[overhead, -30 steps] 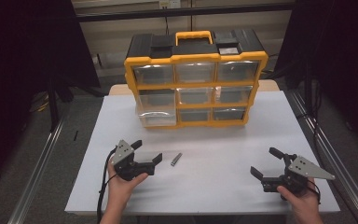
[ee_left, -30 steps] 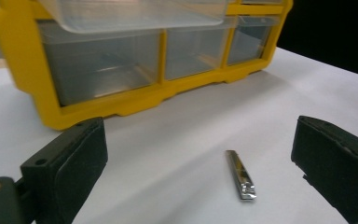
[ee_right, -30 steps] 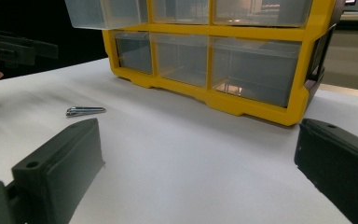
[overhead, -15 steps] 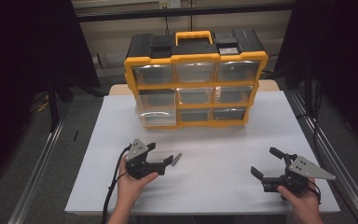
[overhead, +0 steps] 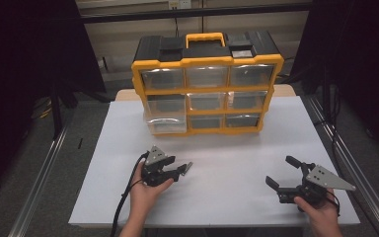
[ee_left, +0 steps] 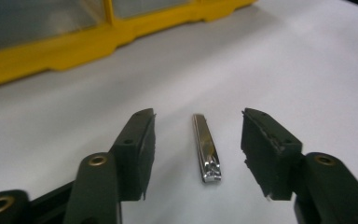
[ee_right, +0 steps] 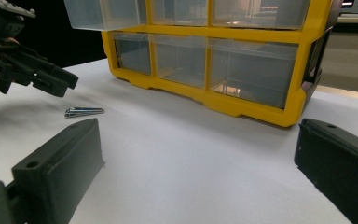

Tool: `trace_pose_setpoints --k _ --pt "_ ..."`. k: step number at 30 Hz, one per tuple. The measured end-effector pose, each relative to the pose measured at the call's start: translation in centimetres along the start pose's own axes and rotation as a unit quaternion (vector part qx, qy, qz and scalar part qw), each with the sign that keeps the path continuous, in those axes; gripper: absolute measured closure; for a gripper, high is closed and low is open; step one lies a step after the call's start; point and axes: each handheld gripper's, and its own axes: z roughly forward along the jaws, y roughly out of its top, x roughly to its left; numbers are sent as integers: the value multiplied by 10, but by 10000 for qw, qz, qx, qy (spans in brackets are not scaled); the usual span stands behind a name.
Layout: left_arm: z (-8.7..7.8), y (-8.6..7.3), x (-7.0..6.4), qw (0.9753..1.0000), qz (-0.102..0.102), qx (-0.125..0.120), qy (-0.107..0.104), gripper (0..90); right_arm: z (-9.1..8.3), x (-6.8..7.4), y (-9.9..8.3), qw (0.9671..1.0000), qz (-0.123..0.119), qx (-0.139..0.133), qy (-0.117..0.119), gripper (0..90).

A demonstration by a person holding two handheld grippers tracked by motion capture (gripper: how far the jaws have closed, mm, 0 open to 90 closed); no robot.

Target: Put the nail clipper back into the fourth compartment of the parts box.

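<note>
A small metal nail clipper (overhead: 188,167) lies flat on the white table (overhead: 227,148), in front of the drawer cabinet. My left gripper (overhead: 181,171) is open right at it. In the left gripper view the clipper (ee_left: 206,150) lies lengthwise between the two spread jaws of the left gripper (ee_left: 198,122), touching neither. My right gripper (overhead: 282,171) rests open near the table's front right, holding nothing. The right gripper view looks between the open jaws of the right gripper (ee_right: 198,128) and shows the clipper (ee_right: 85,111) with the left gripper (ee_right: 51,78) just over it.
A yellow and black organiser (overhead: 207,84) with clear drawers stands at the back middle of the table. One lower left drawer (overhead: 164,123) sticks out a little. The table's front edge (overhead: 212,224) is close to both hands.
My left gripper has moved right across the table until its open jaws flank the nail clipper. The clipper and the right gripper have stayed where they were.
</note>
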Motion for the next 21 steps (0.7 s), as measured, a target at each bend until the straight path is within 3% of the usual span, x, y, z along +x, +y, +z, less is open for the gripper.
trace_pose_setpoints --k 9,13,15,17,20,21 --pt "13 3 -6 9990 -44 413 162 642 -1 -1 0 10000 23 -15 -10 4" --pt "19 2 -7 9984 -147 529 133 670 -2 -1 0 10000 9 10 -12 4" --pt "19 2 -7 9977 -74 657 171 684 -1 -1 0 10000 7 -21 -31 4" --pt "21 1 -9 9974 -157 680 176 705 -2 -1 0 10000 27 -6 0 4" --pt "22 1 -10 9964 -38 824 211 724 -2 -1 0 10000 3 2 2 4" --pt "23 1 -11 9965 -122 790 253 737 -2 -1 0 10000 -4 5 -5 5"
